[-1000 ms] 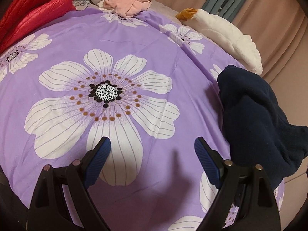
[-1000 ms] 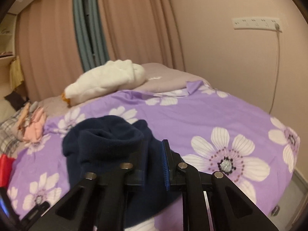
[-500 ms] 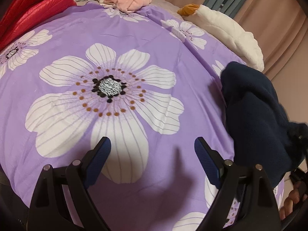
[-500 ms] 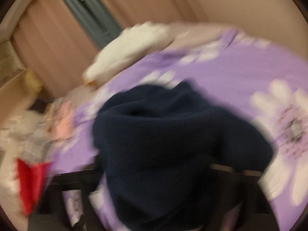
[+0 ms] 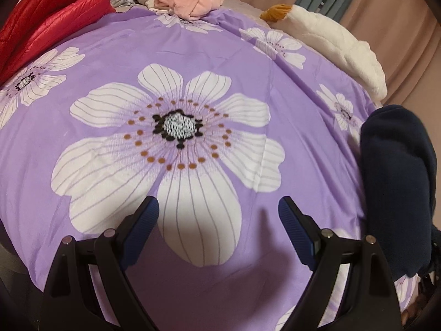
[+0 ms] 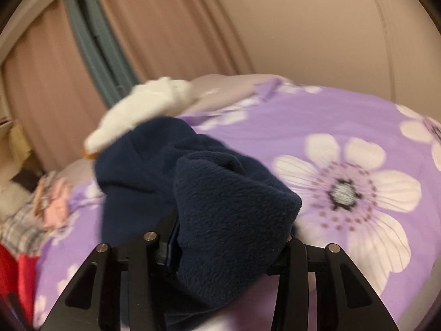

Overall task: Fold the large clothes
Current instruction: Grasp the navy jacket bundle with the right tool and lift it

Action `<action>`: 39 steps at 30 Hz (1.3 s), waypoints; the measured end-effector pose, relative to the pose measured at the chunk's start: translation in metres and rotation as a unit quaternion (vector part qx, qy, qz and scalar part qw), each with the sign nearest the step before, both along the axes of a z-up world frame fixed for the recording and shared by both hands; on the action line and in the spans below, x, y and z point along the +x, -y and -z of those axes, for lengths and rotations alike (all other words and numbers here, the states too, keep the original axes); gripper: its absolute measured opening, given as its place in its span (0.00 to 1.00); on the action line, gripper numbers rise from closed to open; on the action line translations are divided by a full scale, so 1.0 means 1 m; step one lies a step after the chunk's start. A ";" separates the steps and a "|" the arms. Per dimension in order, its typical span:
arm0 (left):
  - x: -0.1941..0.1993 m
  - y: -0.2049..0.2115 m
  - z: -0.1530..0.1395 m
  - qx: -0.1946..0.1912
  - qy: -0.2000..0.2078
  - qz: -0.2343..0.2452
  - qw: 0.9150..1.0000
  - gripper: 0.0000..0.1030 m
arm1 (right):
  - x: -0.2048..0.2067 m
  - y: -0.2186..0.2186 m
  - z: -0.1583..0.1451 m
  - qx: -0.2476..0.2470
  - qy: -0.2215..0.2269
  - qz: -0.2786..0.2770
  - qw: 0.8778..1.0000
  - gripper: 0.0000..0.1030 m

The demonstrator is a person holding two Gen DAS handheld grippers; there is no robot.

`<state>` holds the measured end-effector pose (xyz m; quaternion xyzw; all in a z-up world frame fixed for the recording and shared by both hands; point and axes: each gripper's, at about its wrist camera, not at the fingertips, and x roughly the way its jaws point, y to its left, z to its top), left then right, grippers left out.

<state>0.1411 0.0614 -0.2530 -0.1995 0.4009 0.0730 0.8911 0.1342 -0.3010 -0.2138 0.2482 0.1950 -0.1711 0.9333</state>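
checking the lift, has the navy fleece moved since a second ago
Yes. The navy fleece has risen in the right wrist view, now overlapping the white plush it earlier sat below.

A home bedroom: purple floral bedspread (image 5: 115,55), heaped clothes (image 5: 193,2), drawn curtains (image 6: 171,33).

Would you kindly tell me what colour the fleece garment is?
Dark navy blue fleece garment, clearest in the right wrist view.

The purple bedspread (image 5: 115,143) lies bare ahead of the left gripper (image 5: 217,215); a navy fleece (image 5: 397,182) blocks its right, a red jacket (image 5: 46,30) the far left.
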 end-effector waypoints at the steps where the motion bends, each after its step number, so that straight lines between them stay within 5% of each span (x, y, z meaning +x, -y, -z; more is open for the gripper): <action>1: 0.000 0.001 0.001 0.006 0.000 0.002 1.000 0.85 | 0.003 0.004 0.010 -0.018 -0.003 0.015 1.000 0.42; 3: -0.003 0.005 0.003 0.030 0.003 0.011 0.999 0.86 | 0.010 0.004 0.025 -0.053 -0.019 0.039 0.998 0.42; 7: -0.002 0.011 0.007 0.058 0.002 0.015 0.998 0.86 | 0.003 0.019 0.030 0.024 0.017 0.006 1.000 0.46; 14: 0.001 0.012 0.008 0.060 0.004 0.015 0.998 0.87 | 0.002 0.026 0.018 0.056 0.020 -0.054 0.997 0.88; 18: 0.002 0.010 0.007 0.042 0.003 0.011 0.999 0.87 | -0.027 0.046 -0.004 0.103 0.037 -0.030 0.994 0.88; 22: 0.003 0.014 0.007 0.044 0.003 0.012 0.999 0.87 | -0.059 0.038 -0.040 0.043 0.088 0.014 0.995 0.88; 24: 0.003 0.017 0.007 0.045 0.002 0.015 0.999 0.87 | -0.060 0.032 -0.057 0.017 0.104 0.010 0.994 0.80; 25: 0.003 0.018 0.007 0.044 0.002 0.017 0.999 0.87 | -0.054 0.026 -0.064 0.002 0.110 -0.009 0.994 0.62; 28: 0.003 0.019 0.007 0.039 0.005 0.017 0.999 0.87 | -0.008 0.013 -0.062 -0.021 0.054 -0.025 0.998 0.33; 31: 0.004 0.018 0.008 0.033 0.003 0.013 0.999 0.87 | 0.033 0.002 -0.036 -0.029 0.009 -0.048 0.998 0.31; 33: 0.004 0.017 0.008 0.028 0.003 0.011 1.000 0.88 | 0.056 -0.011 -0.008 -0.099 -0.052 0.001 0.994 0.31; 35: 0.005 0.018 0.008 0.029 0.002 0.012 1.000 0.89 | 0.059 -0.015 0.012 -0.132 -0.055 0.036 0.989 0.31; 39: 0.006 0.022 0.010 0.045 0.001 0.019 0.999 0.90 | 0.045 0.013 0.024 -0.052 -0.006 0.016 0.999 0.31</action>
